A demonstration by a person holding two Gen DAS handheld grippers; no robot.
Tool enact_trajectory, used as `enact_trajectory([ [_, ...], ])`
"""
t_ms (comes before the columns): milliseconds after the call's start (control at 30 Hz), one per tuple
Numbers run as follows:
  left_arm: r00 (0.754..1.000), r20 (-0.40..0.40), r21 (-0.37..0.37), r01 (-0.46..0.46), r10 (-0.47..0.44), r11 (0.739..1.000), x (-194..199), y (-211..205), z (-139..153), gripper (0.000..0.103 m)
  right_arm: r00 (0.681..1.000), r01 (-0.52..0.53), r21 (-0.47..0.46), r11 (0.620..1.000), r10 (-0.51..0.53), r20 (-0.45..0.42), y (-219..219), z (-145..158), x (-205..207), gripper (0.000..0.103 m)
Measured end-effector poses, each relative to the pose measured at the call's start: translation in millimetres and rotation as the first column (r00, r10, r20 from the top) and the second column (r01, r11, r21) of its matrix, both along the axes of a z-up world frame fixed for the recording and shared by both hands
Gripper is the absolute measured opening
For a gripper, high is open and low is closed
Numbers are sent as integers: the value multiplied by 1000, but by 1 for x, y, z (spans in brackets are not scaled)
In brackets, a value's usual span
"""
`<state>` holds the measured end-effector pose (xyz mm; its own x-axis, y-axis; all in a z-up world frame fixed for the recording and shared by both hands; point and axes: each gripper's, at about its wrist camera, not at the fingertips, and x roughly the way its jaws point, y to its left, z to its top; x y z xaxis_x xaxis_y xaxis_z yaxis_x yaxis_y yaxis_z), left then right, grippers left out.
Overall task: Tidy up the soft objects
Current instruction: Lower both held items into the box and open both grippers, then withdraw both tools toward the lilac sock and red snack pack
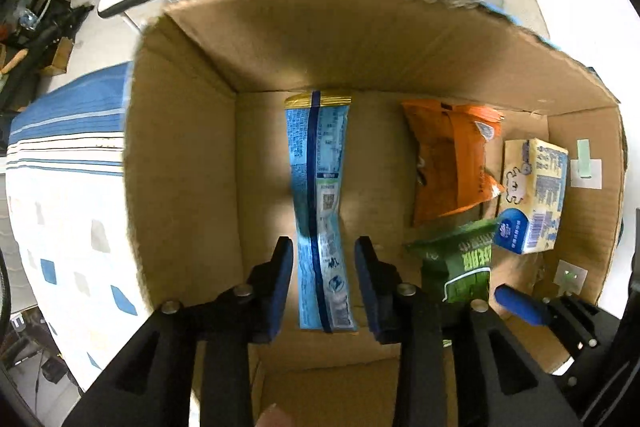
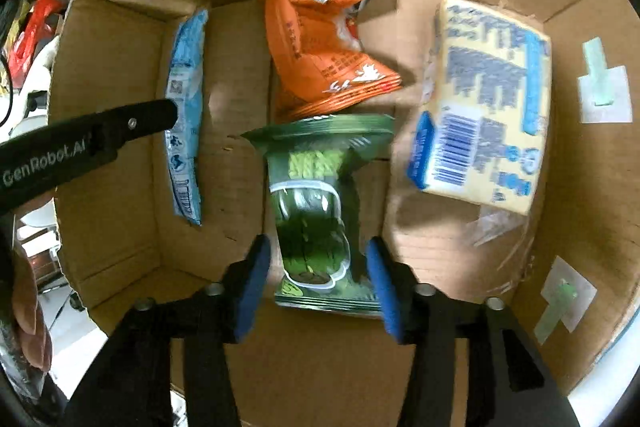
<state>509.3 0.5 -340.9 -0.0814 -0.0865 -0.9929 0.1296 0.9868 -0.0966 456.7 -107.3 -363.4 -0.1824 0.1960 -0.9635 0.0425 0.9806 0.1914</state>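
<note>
Packing step under way: four soft packs are lying on the floor of the cardboard box. Left tongs are standing spread, straddling the long blue packet without pinching it. The orange bag is sitting mid-box at the far wall. Right tongs are likewise spread around the green bag. The yellow tissue pack is leaning at far right. Likely next: lifting both clear. Box walls are crowding the tongs.

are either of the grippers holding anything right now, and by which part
Nothing is held: the left gripper is open astride the blue packet, the right gripper open astride the green packet.
</note>
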Motion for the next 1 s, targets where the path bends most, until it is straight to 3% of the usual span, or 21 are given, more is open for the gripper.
enact_trajectory([
  [33,1000,13,1,0,0,1000,-4,0,4,36,1000,-4,-6,1000,5,11,-4,4,-3,56],
  [167,997,81,-7,-5,5,1000,-23,-1,31,54,999,-6,-15,1000,6,46,-8,18,-6,74],
  [233,993,118,-3,-9,9,1000,-34,2,43,76,997,-7,-29,1000,9,72,-9,25,-12,82],
  [433,979,198,5,-42,41,999,-61,16,73,97,989,25,-55,998,-17,144,-18,47,-34,98],
  [467,977,209,-1,-49,48,999,-66,18,78,98,987,32,-59,998,-22,157,-18,53,-38,103],
  [1000,904,412,-29,-112,114,993,-150,18,163,98,917,71,-143,987,-7,399,-22,165,-103,103],
])
